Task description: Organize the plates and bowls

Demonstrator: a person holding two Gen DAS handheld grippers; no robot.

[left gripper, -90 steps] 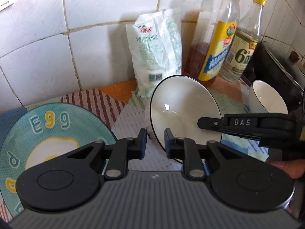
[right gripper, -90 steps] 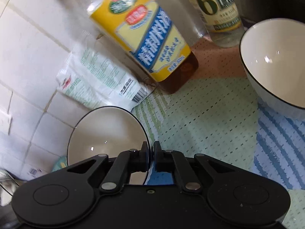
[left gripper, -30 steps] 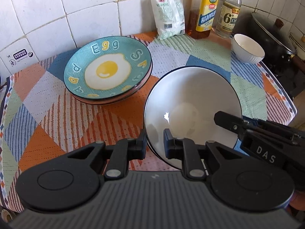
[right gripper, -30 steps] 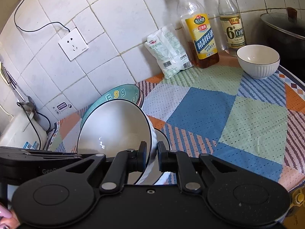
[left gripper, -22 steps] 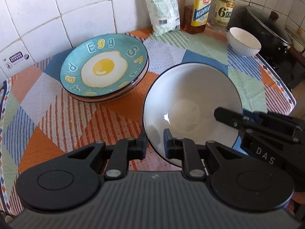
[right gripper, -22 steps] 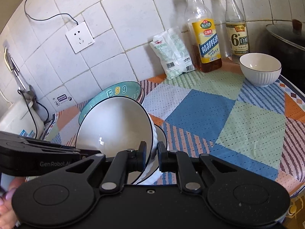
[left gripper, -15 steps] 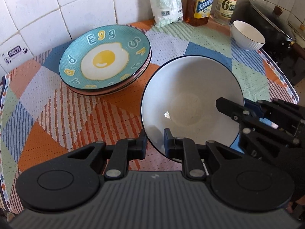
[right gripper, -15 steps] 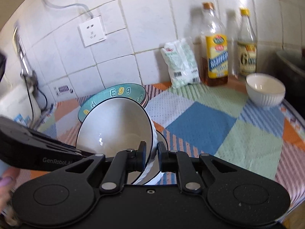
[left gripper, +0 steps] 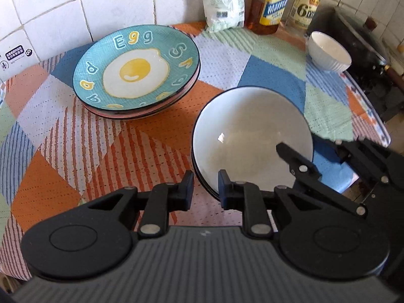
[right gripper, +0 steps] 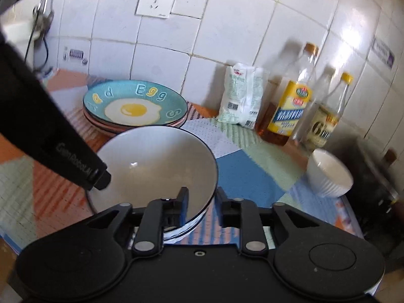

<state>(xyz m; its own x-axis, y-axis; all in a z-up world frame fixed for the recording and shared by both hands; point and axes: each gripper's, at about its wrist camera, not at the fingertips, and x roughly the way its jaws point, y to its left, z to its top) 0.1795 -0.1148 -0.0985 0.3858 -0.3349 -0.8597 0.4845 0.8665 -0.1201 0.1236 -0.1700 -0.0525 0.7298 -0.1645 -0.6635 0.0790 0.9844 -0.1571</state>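
Right gripper (right gripper: 200, 208) had just been opening, bowl (right gripper: 156, 164) rim between unclamped jaws; you needed a straight withdrawal toward six o'clock.

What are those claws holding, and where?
Both straddle the rim of the white bowl. The jaws of the right gripper have just been opening, clear of it; whether the left gripper pinches cannot be told.
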